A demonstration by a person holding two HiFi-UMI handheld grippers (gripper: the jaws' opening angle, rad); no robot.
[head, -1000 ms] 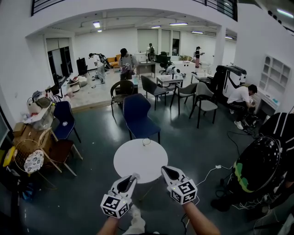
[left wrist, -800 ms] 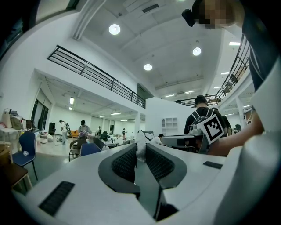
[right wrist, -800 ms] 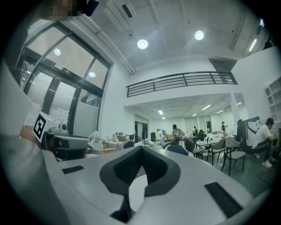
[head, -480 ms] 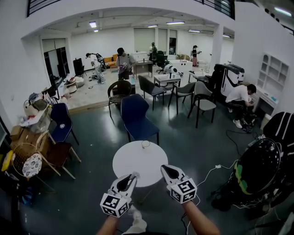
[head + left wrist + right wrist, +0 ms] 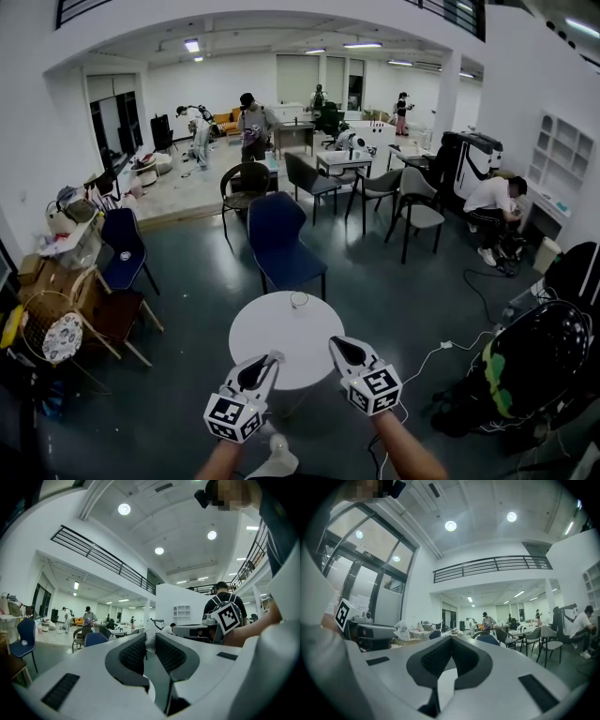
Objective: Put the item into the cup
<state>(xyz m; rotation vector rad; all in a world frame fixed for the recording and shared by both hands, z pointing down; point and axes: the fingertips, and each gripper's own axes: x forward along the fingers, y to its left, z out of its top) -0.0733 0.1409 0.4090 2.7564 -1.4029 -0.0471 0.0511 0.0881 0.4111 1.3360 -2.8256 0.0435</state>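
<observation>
a round white table is seen on the dark floor, with a clear cup set near its far edge. the left gripper and right gripper are held side by side over the near edge, pointed away. a small white item is pinched at the left gripper's tip. a blue chair is placed just beyond the table.
</observation>
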